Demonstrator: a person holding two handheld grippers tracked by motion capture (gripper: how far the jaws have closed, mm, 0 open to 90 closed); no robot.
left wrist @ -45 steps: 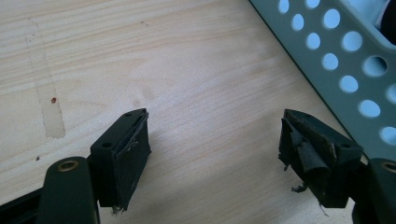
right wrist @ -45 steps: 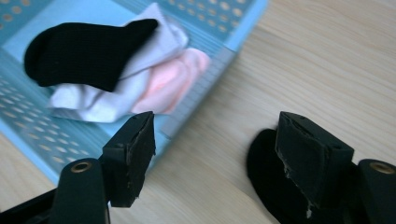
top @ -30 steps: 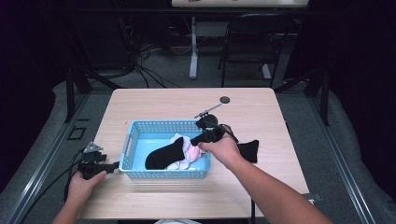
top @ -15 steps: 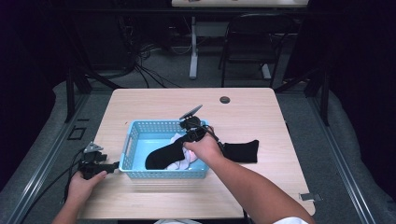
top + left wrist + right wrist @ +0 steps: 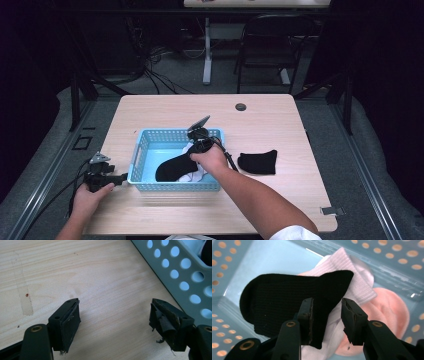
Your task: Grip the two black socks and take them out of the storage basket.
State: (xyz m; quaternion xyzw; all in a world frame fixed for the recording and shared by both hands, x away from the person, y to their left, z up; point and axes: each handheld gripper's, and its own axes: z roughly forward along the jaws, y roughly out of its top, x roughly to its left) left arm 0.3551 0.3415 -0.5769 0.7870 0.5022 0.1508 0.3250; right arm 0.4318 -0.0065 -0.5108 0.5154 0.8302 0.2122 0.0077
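In the high view the right gripper hangs over the blue basket at frame centre. In the right gripper view a black sock lies in the basket, and the edge of it sits between the parted jaws, which have just been opening a little; the pads do not press it. Under it lie a white sock and a pink sock. Another black sock lies on the table, right of the basket. At lower left, the left gripper rests beside the basket wall, jaws wide and empty.
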